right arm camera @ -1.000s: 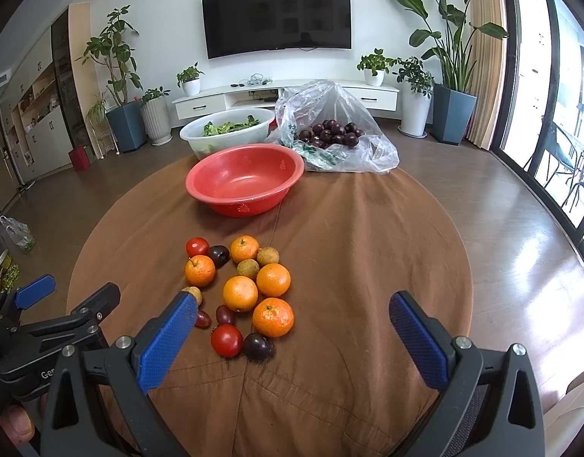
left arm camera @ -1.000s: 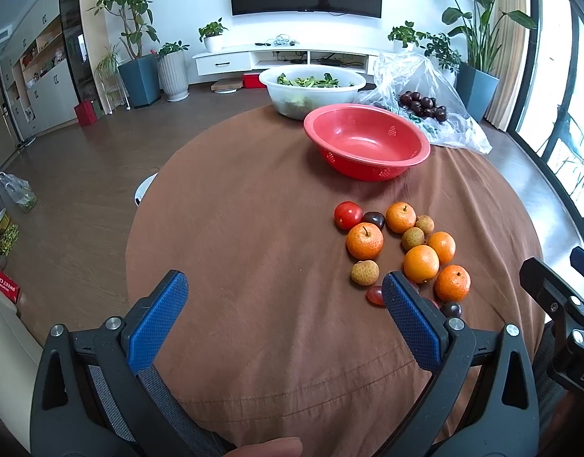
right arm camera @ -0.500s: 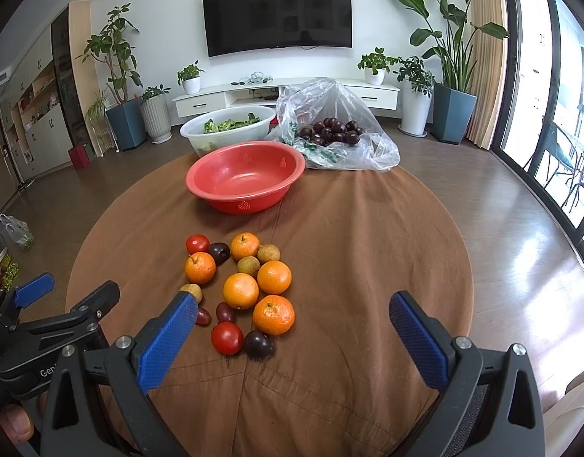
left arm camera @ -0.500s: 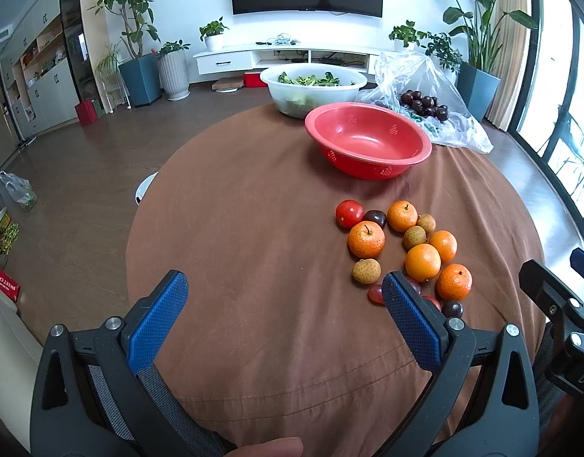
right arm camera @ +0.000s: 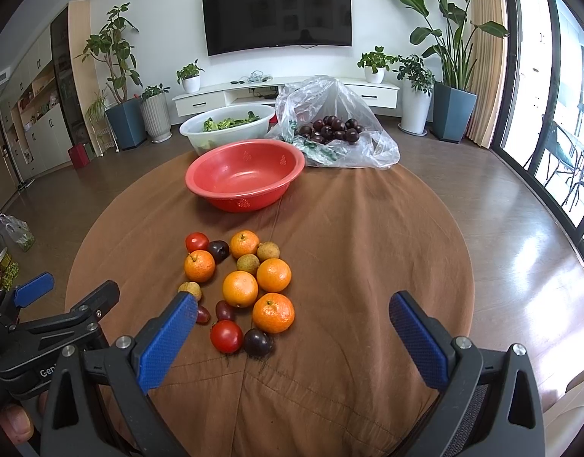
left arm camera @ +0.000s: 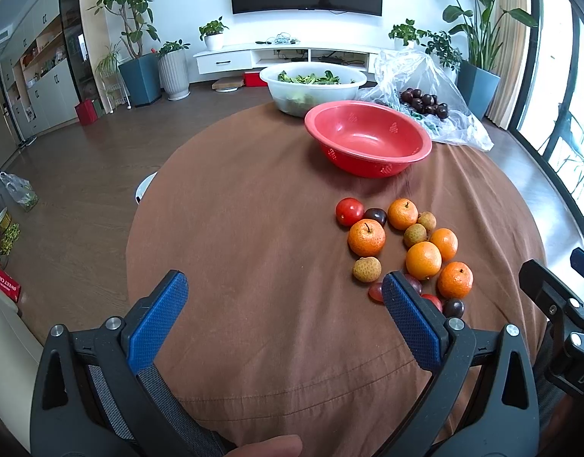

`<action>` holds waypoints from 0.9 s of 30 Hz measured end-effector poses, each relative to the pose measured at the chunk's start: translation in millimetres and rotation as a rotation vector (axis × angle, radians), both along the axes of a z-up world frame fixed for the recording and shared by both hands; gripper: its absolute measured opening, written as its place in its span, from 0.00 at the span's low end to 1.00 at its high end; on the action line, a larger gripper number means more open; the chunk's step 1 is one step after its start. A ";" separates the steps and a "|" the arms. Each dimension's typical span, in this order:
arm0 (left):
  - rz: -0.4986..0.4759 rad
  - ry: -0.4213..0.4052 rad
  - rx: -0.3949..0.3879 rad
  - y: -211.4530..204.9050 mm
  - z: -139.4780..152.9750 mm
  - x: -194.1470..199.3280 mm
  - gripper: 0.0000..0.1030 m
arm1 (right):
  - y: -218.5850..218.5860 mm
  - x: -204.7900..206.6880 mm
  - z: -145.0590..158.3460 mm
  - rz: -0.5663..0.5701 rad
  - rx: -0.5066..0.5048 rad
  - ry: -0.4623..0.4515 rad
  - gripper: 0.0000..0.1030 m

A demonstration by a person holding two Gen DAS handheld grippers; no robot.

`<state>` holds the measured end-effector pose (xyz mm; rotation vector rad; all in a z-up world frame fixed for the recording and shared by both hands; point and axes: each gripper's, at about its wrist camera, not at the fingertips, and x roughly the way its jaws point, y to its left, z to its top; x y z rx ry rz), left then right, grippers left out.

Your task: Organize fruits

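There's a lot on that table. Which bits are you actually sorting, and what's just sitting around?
For the job: the loose fruit cluster of oranges, tomatoes, plums and lychees; the empty red bowl; both open grippers, left and right.

Just lying about: white bowl of greens; plastic bag of dark fruit.

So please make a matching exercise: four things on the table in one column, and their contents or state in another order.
Things:
1. red basin
2. white basin
3. plastic bag
4. right tongs

States:
a. open, holding nothing
b. green leaves inside
c. nothing inside
d. dark round fruits inside

Pairs: 1-c, 2-b, 3-d, 4-a
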<state>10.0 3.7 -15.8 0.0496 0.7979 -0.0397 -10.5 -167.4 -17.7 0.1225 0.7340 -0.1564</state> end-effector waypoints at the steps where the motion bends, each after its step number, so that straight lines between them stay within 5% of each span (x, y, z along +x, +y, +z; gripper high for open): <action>1: 0.001 0.000 0.000 0.2 0.3 0.1 1.00 | 0.2 -0.2 -1.1 0.000 0.000 0.000 1.00; 27: 0.001 0.004 0.002 -0.9 -3.0 -1.8 1.00 | 1.0 -1.5 -5.7 -0.001 0.001 0.008 1.00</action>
